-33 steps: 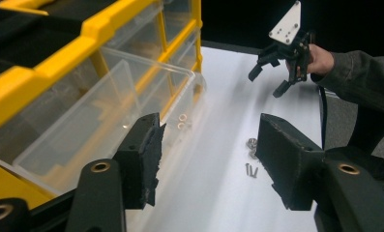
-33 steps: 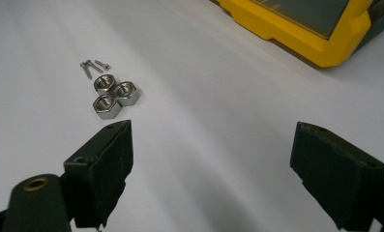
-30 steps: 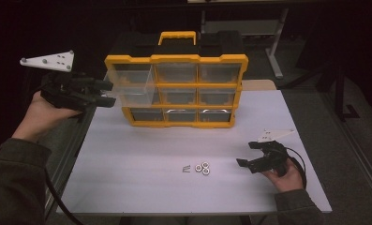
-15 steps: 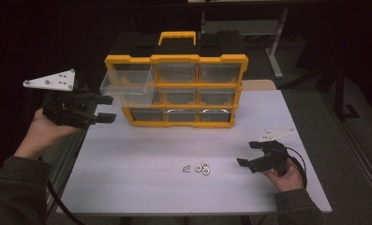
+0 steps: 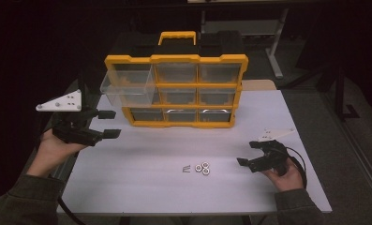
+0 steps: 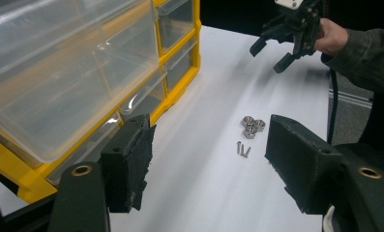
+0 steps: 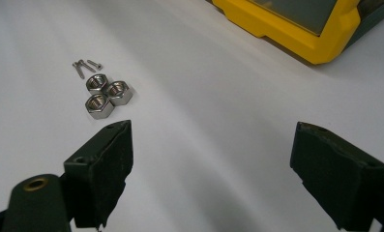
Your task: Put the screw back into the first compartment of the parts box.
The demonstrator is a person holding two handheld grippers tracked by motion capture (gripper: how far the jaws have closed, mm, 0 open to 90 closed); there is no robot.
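The three nuts [image 7: 105, 94] lie on the worktop [image 5: 151, 187] just ahead and left of the right gripper [image 5: 250, 153], the nearer one, its fingers spread and empty, while the left gripper [image 5: 109, 123], fingers just opening, is far.

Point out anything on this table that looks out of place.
One clear drawer at the organizer's left end juts out, pulled open while the others sit flush. Three nuts and small screws lie loose on the table.
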